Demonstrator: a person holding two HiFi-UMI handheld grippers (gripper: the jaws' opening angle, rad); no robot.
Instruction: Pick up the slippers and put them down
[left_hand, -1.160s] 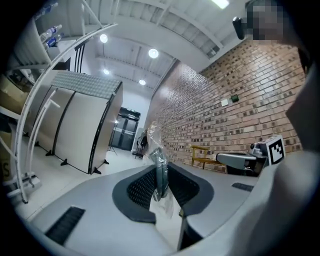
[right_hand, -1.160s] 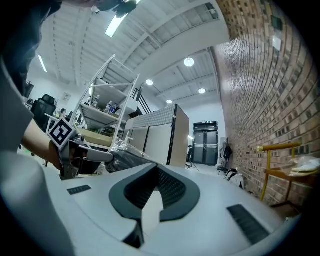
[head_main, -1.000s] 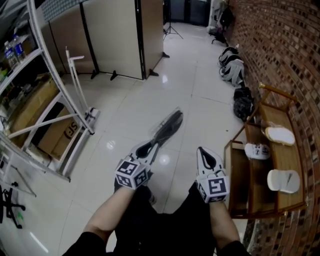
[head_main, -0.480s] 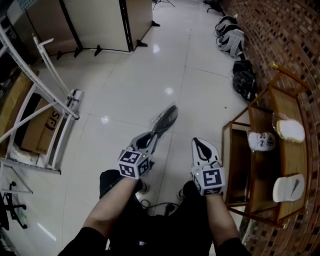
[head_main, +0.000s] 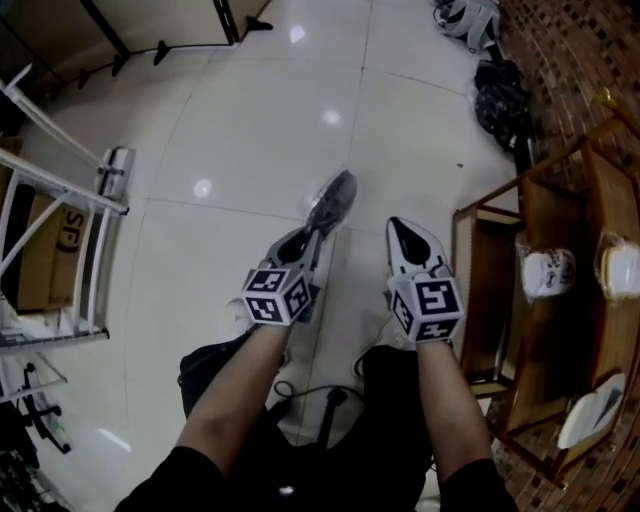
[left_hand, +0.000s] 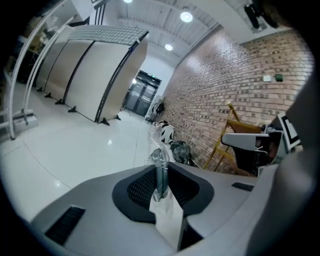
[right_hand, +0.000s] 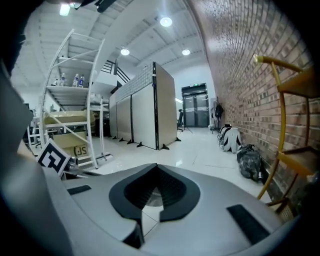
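My left gripper (head_main: 318, 234) is shut on a thin dark slipper in a clear plastic bag (head_main: 332, 203), which sticks out ahead of the jaws over the white floor. In the left gripper view the bagged slipper (left_hand: 159, 160) stands edge-on, pinched between the pads of the left gripper (left_hand: 161, 189). My right gripper (head_main: 405, 230) is beside it, shut, with nothing in it; the right gripper view shows the right gripper (right_hand: 150, 201) with its jaws together. White slippers (head_main: 548, 272) (head_main: 590, 408) lie on the wooden rack (head_main: 470, 290) at the right.
A white metal shelf frame (head_main: 60, 190) with a cardboard box (head_main: 45, 250) stands at the left. A dark bag (head_main: 500, 100) and a white bag (head_main: 470, 15) lie by the brick wall. The person's legs are below the grippers.
Both grippers have come down toward the floor, and the head view has tipped further down. The bagged slipper stays in the left gripper.
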